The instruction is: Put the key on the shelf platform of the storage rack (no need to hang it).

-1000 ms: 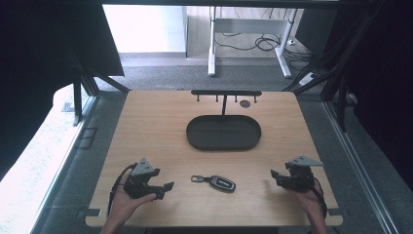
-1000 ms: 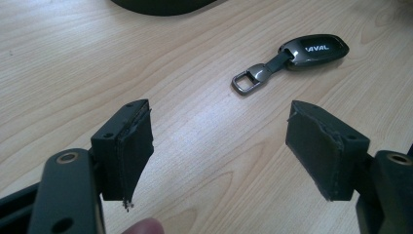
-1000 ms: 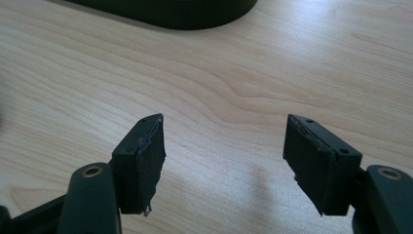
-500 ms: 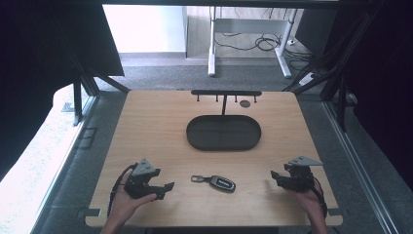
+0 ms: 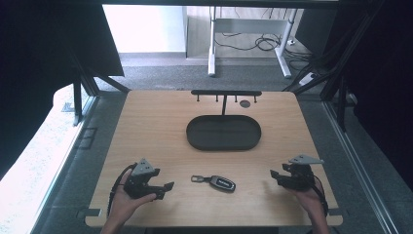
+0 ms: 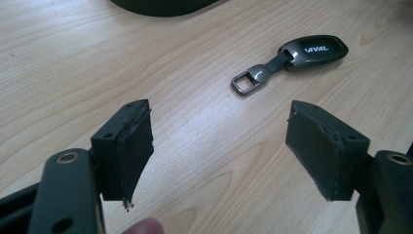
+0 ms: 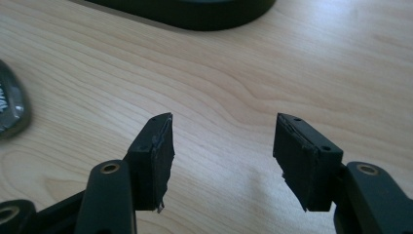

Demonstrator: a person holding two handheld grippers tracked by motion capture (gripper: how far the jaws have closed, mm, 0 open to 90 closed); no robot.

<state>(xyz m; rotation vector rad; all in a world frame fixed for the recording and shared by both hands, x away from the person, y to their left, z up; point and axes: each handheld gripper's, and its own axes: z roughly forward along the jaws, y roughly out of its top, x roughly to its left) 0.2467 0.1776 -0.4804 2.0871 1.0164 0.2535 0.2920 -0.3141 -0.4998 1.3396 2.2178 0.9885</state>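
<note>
Key fob [image 6: 311, 48] lettering legible from left tool [image 6: 219, 146] camera.

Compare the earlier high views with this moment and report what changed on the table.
The right gripper has just been closing its jaws, with nothing between them; bare wood shows in the gap. Nothing was taken hold of or let go. Both hands kept their places near the front edge of the wooden table. The left gripper stays open and empty, the car key fob lies where it was between the two, and the black oval tray has not shifted.
</note>
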